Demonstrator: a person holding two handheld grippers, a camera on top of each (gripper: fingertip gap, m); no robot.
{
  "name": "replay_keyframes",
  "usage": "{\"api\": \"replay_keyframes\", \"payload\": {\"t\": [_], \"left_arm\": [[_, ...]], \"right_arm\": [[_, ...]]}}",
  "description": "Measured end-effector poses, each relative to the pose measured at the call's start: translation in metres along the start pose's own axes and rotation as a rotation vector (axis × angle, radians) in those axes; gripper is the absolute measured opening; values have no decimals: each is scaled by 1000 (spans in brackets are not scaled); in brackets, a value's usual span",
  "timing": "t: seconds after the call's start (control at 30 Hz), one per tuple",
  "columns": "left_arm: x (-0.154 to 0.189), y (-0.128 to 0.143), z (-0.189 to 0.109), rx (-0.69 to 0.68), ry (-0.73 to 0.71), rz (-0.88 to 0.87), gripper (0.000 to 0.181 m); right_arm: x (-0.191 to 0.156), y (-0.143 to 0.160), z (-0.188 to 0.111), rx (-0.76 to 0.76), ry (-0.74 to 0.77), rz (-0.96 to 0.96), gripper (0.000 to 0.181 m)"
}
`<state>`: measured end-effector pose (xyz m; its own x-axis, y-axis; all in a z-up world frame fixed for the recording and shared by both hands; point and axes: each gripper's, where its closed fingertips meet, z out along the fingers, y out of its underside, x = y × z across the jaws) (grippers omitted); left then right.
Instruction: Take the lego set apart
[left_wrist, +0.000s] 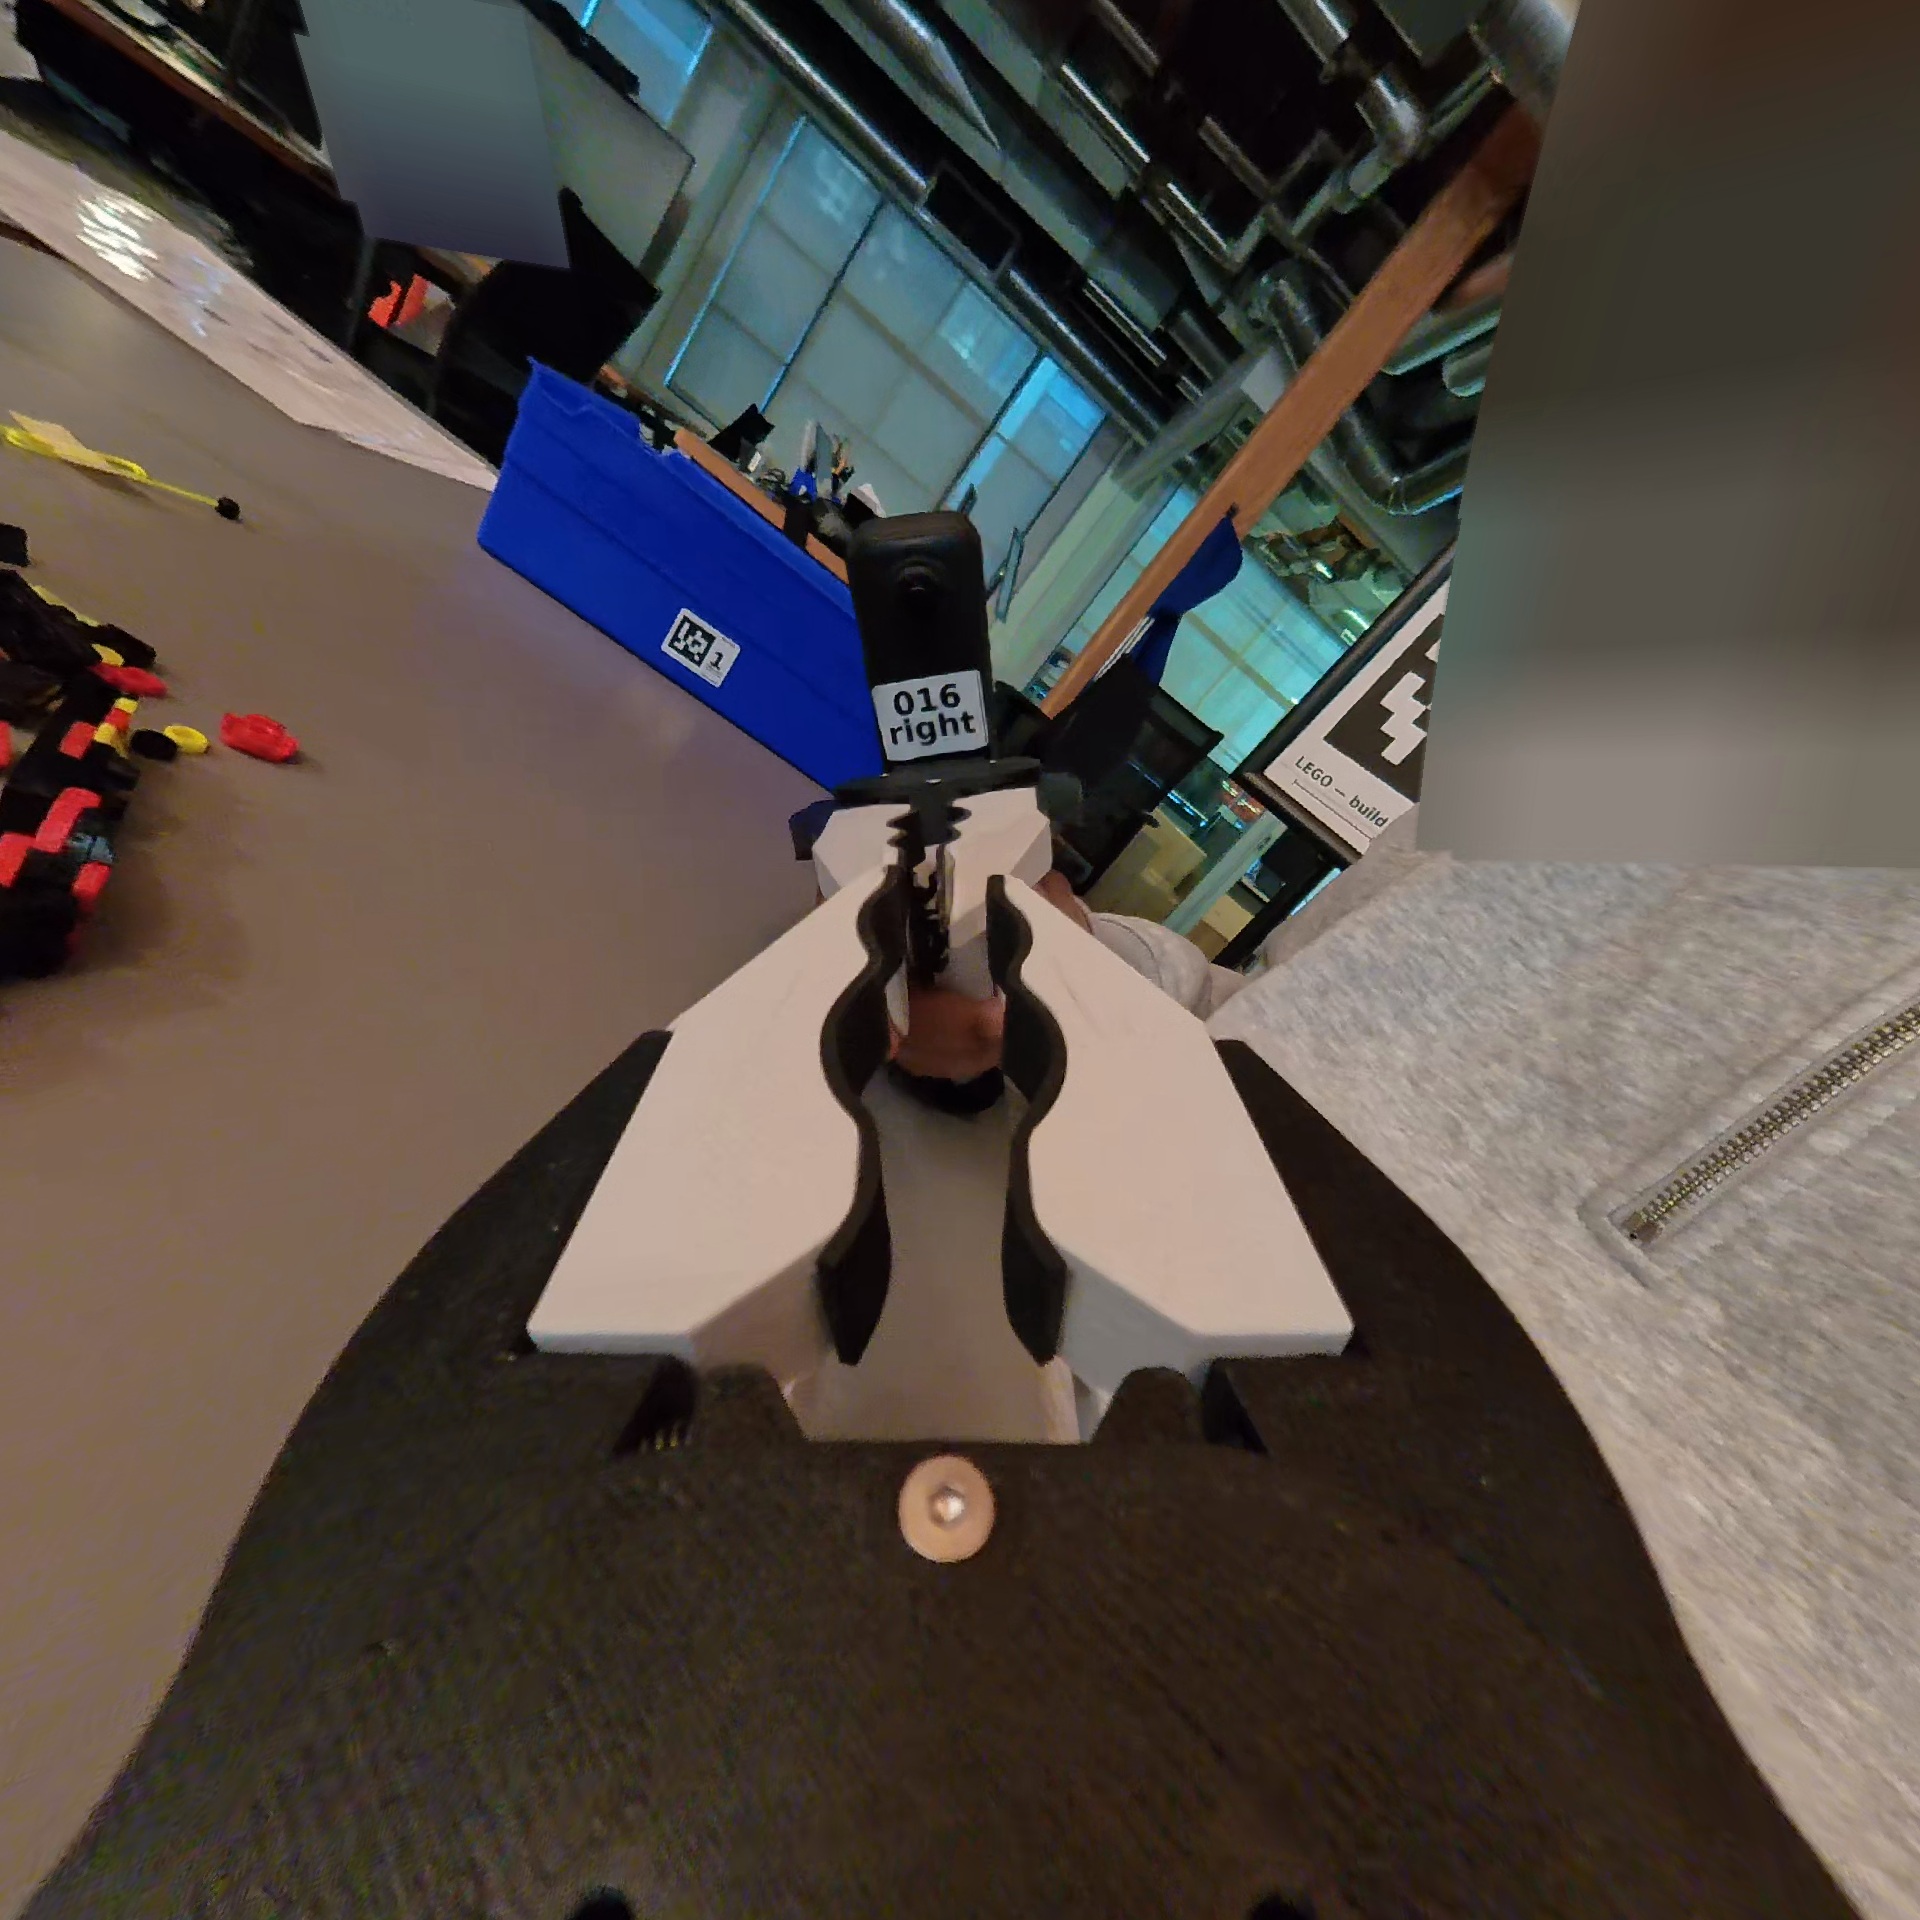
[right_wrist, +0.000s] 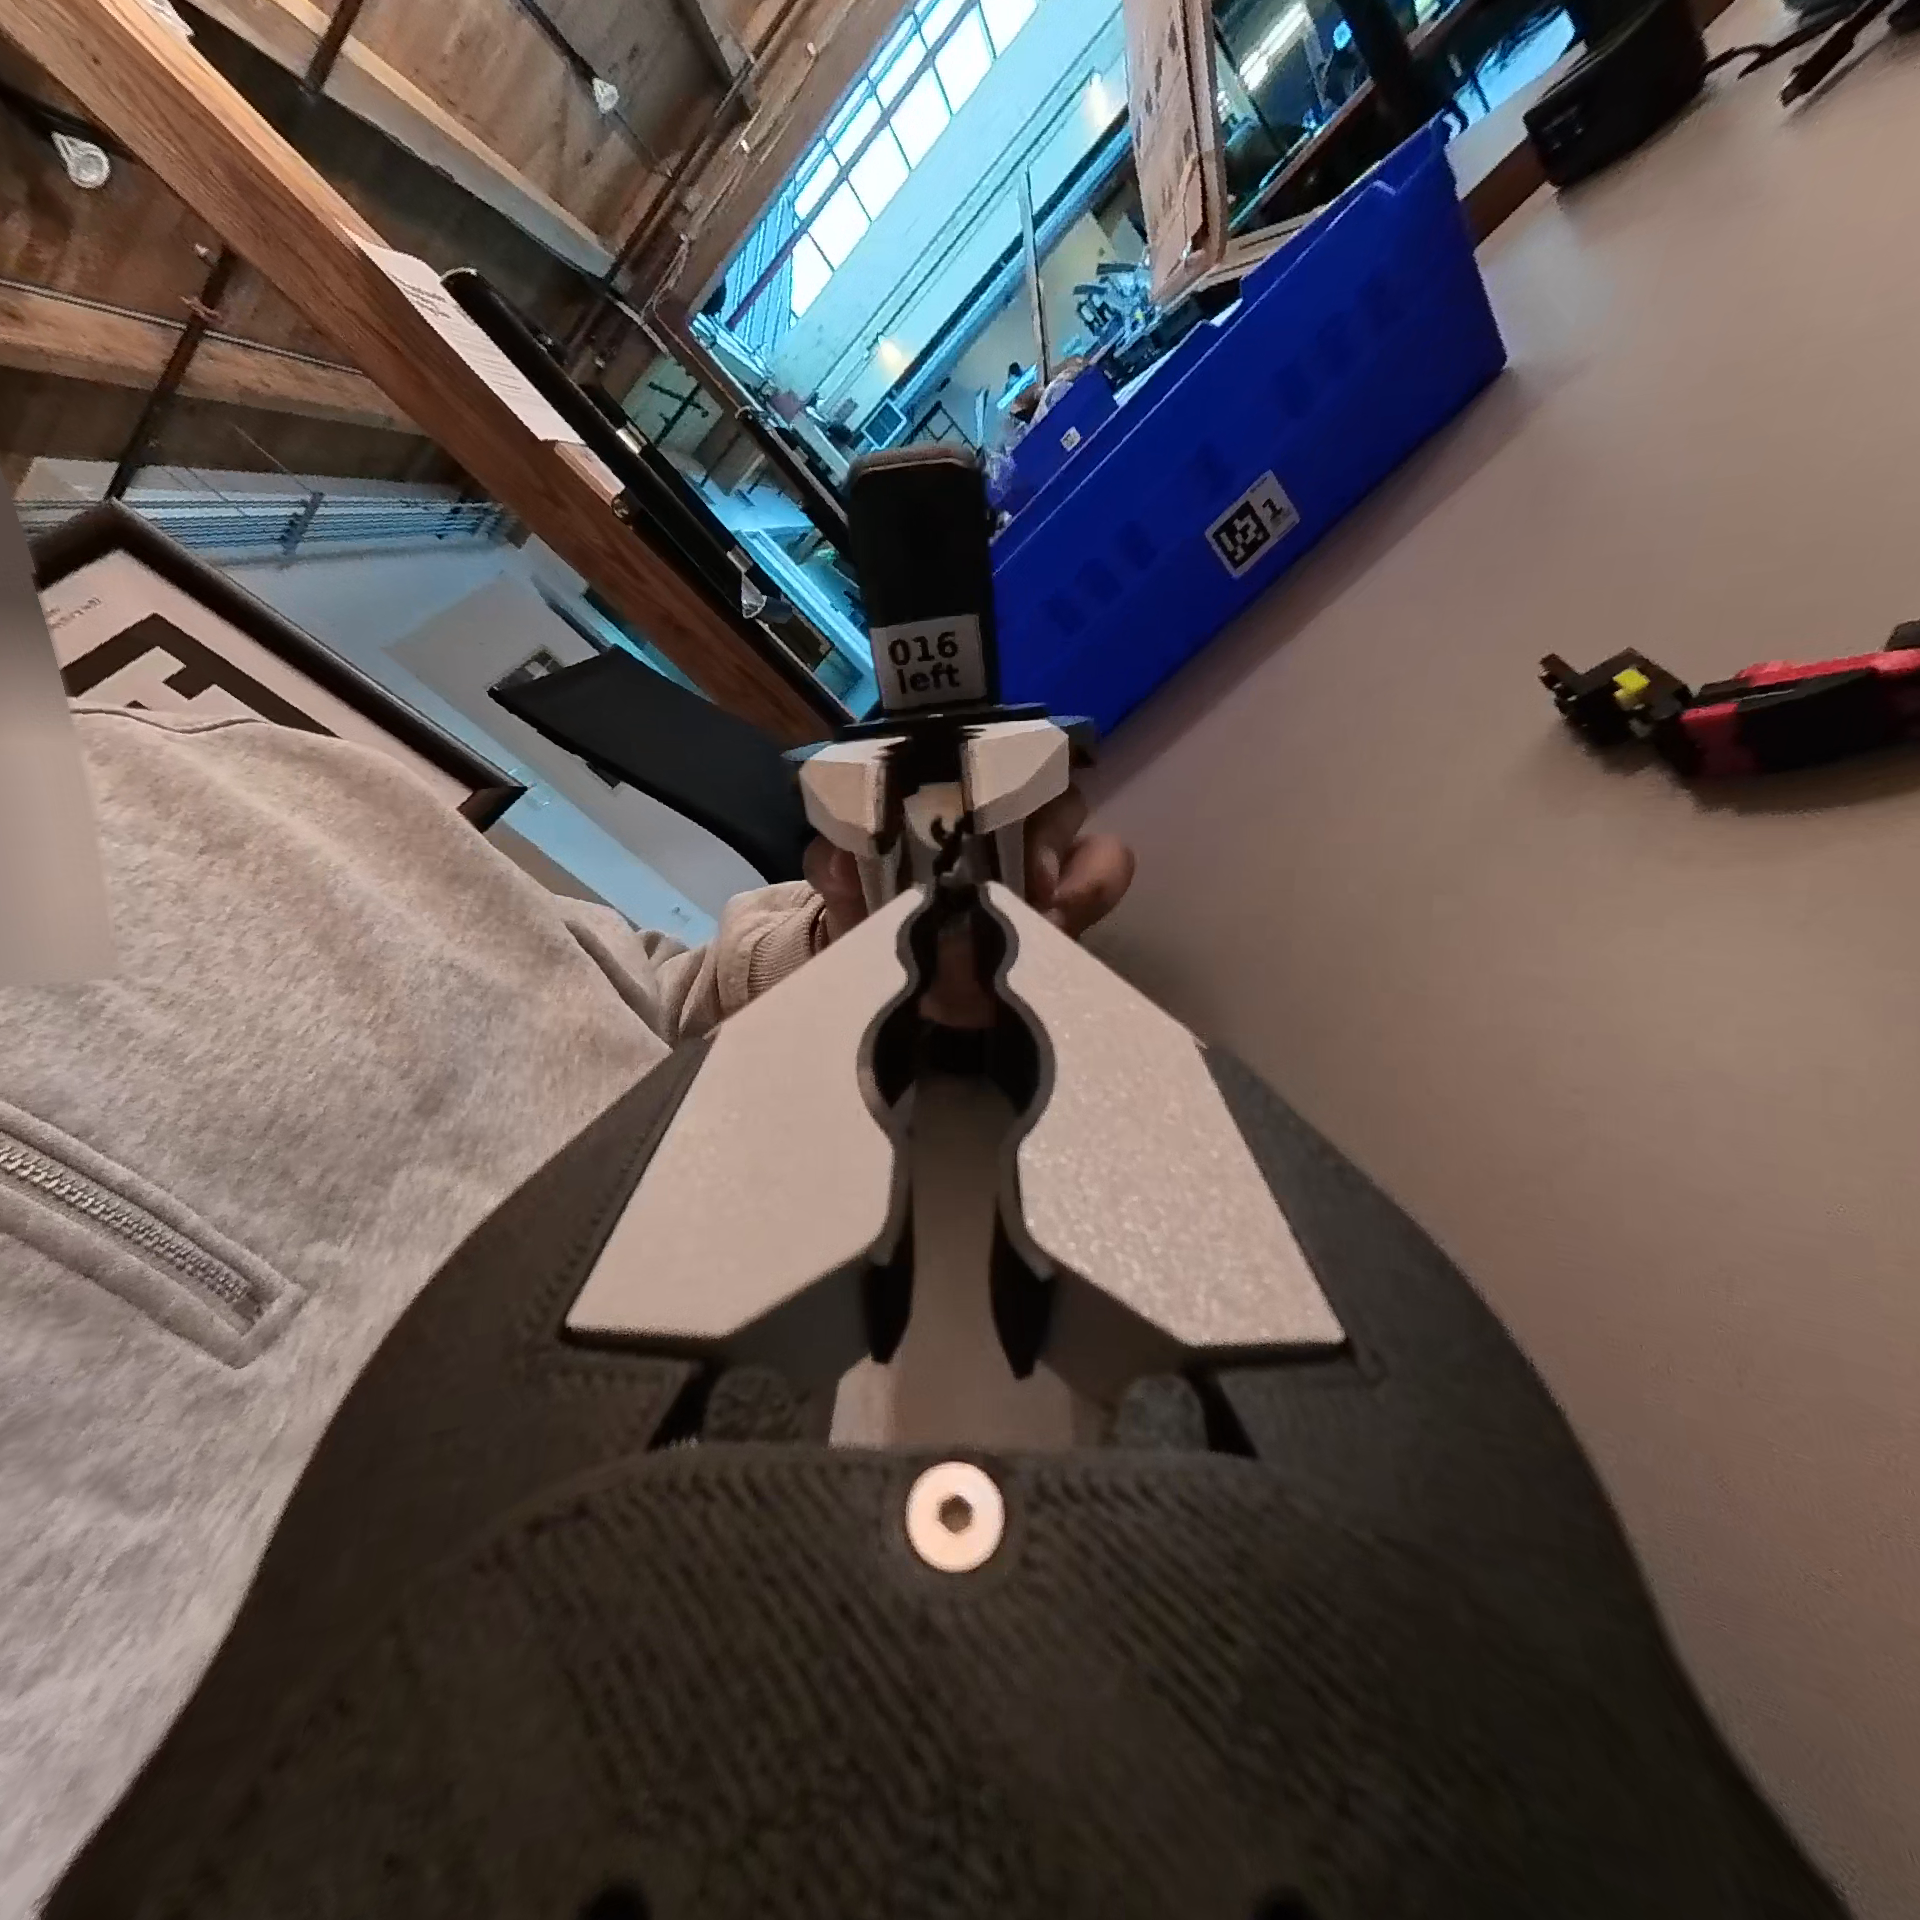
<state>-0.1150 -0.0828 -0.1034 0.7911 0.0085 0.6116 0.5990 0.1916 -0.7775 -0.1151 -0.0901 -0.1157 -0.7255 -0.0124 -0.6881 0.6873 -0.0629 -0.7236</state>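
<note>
My two grippers meet tip to tip above the table edge, in front of a person in a grey sweater. A small black lego piece (left_wrist: 928, 883) sits between the tips; it also shows in the right wrist view (right_wrist: 948, 883). My left gripper (left_wrist: 932, 914) is nearly shut around one end. My right gripper (right_wrist: 951, 914) is shut on the other end. Each gripper shows head-on in the other's view: the right one (left_wrist: 930, 847), the left one (right_wrist: 935, 805). The rest of the black, red and yellow lego set (left_wrist: 52, 790) lies on the table, also seen in the right wrist view (right_wrist: 1766, 717).
A blue bin (left_wrist: 665, 582) (right_wrist: 1299, 436) stands on the grey table (left_wrist: 416, 987) behind the grippers. Loose red (left_wrist: 260, 736) and yellow (left_wrist: 187, 738) pieces lie beside the set. A yellow stick-like part (left_wrist: 104, 462) lies farther back. The person's grey sweater (left_wrist: 1558, 1195) is close. Only a small space, under 4 cm, lies between the two pairs of fingers.
</note>
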Motion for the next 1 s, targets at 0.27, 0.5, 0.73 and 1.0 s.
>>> {"api": "replay_keyframes", "payload": {"t": [0.27, 0.5, 0.73, 1.0], "left_arm": [[-2, 3, 1, -27, -7, -6, 9], [-1, 5, 0, -55, -13, 16, 5], [0, 6, -2, -103, -64, 174, 4], [3, 7, -3, -124, -73, 239, 4]], "right_arm": [[-2, 7, 1, -66, 13, -77, 3], [2, 4, 0, -79, 85, -172, 3], [4, 1, 1, -56, 90, -113, 2], [9, -3, 2, 3, 103, -9, 1]]}}
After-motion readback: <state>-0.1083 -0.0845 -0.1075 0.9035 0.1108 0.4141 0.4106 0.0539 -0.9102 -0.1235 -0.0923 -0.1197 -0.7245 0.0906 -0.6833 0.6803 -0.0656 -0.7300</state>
